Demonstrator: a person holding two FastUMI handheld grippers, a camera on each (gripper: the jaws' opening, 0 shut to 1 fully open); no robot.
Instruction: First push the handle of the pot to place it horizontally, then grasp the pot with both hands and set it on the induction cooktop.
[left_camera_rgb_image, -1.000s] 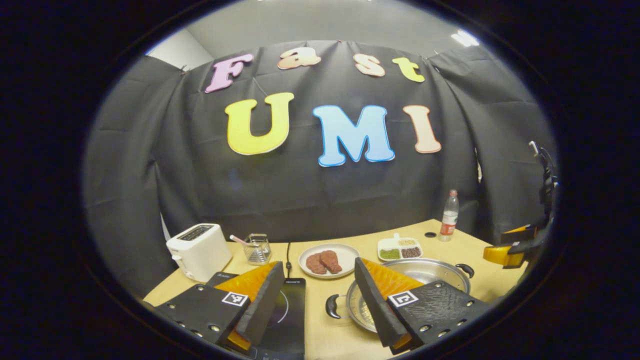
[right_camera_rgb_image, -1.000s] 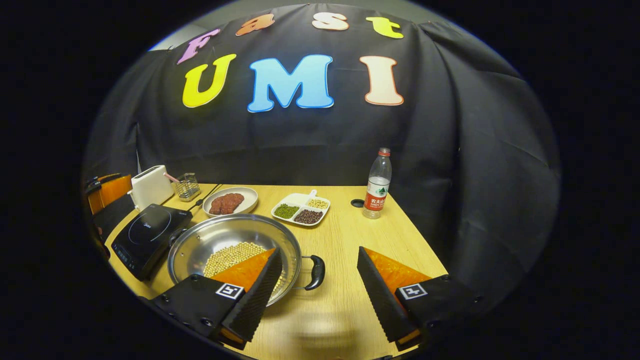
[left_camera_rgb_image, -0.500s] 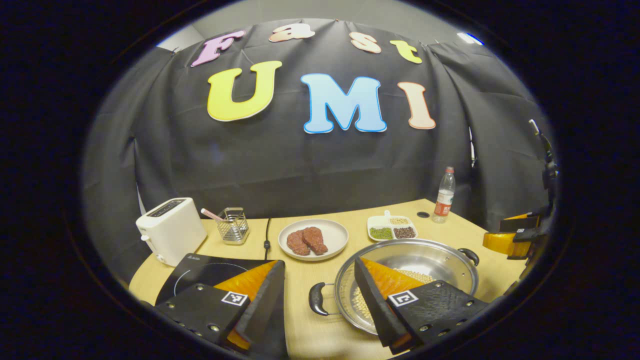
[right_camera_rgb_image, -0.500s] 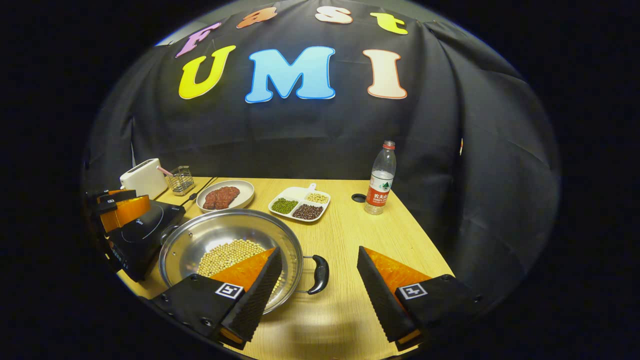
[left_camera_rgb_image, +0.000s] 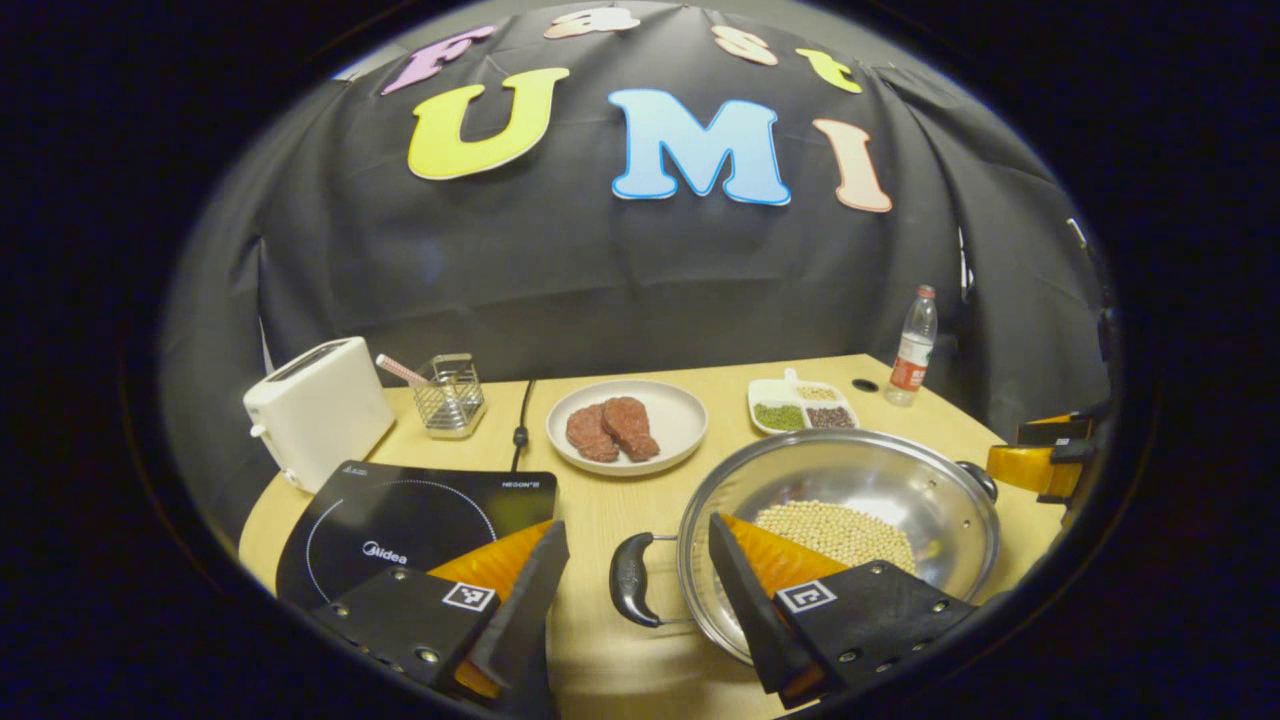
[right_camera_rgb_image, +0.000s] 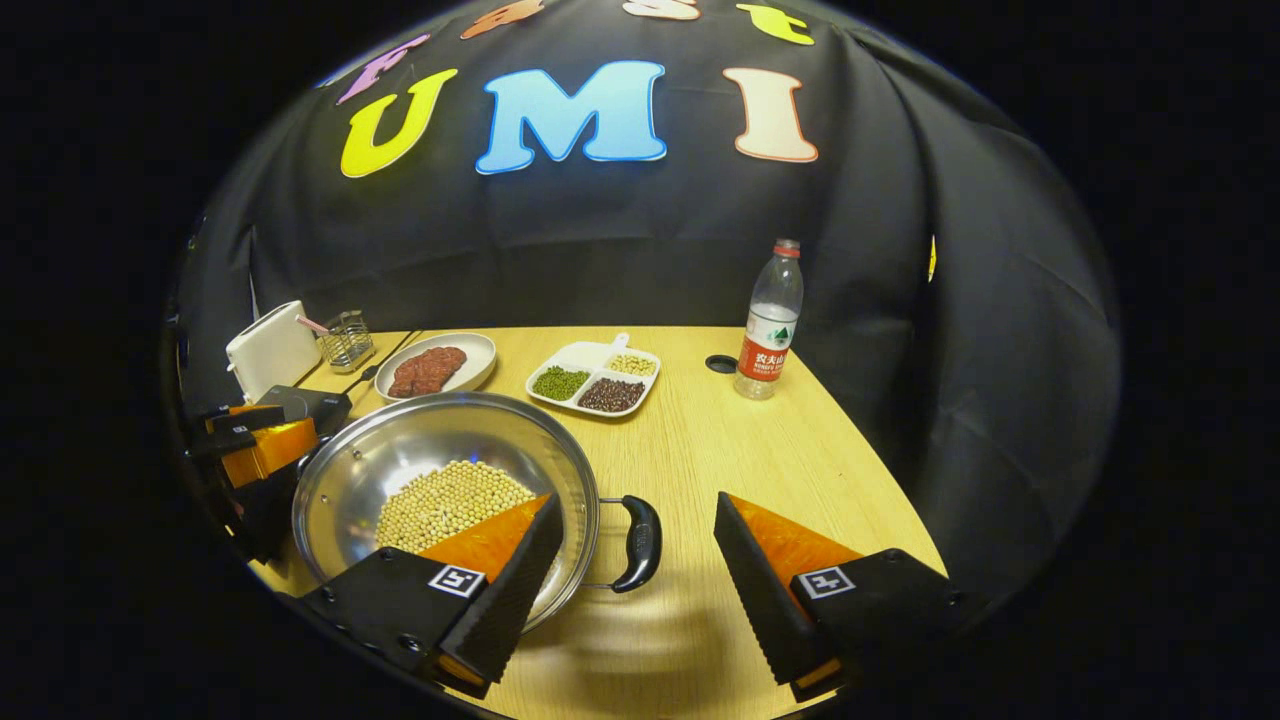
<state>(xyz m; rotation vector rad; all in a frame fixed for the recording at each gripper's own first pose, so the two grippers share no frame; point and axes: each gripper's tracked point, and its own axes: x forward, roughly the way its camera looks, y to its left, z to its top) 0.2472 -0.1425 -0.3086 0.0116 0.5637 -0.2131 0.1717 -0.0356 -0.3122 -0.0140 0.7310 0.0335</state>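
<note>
Hand-held gripper left (left_camera_rgb_image: 630, 610), fingers apart, straddles the pot's (left_camera_rgb_image: 880, 480) near handle (left_camera_rgb_image: 628, 580); right hand-held gripper (right_camera_rgb_image: 640, 590), likewise apart, brackets the opposite handle (right_camera_rgb_image: 640, 545).

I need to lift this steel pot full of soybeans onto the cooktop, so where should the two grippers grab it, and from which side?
Grip the pot by its two black loop handles, one per gripper. The left gripper comes at the handle on the cooktop side; the right gripper takes the opposite handle. Both loops stick out level from the rim, between open fingers, so closing across each bar looks safest.
</note>
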